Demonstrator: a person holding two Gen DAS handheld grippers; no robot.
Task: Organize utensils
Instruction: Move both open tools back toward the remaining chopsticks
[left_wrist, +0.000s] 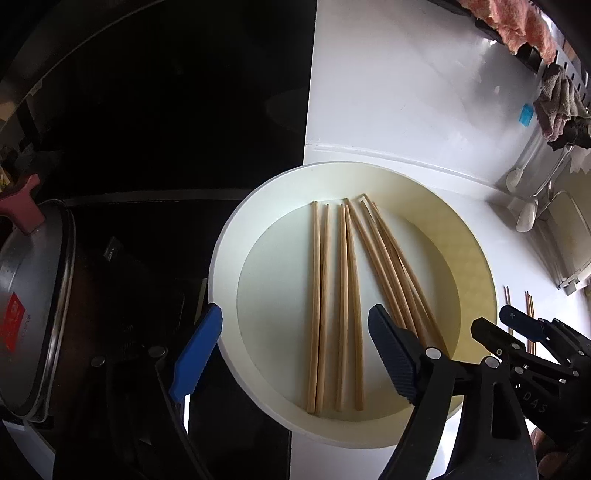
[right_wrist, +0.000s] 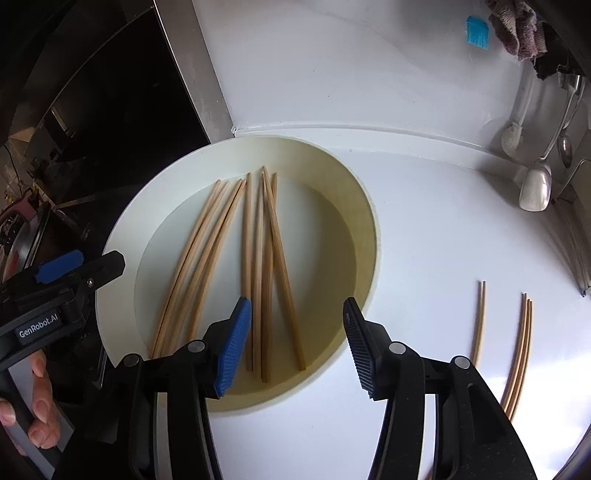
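Observation:
Several wooden chopsticks (left_wrist: 347, 302) lie fanned out in a wide white bowl (left_wrist: 229, 258) on the white counter; they also show in the right wrist view (right_wrist: 258, 266) inside the bowl (right_wrist: 122, 236). My left gripper (left_wrist: 295, 354) is open and empty, hovering over the near side of the bowl. My right gripper (right_wrist: 295, 347) is open and empty above the bowl's near right edge. More chopsticks lie on the counter to the right: a pair (right_wrist: 479, 317) and a small bundle (right_wrist: 521, 350), also seen in the left wrist view (left_wrist: 529, 314).
A black cooktop (left_wrist: 166, 129) lies left of the bowl, with a metal pot lid (left_wrist: 33, 314) at the left edge. A white ladle (right_wrist: 535, 184) and brush (right_wrist: 513, 136) hang at the right by the wall, below cloths (left_wrist: 557, 107). A rack (left_wrist: 572, 240) stands at the right.

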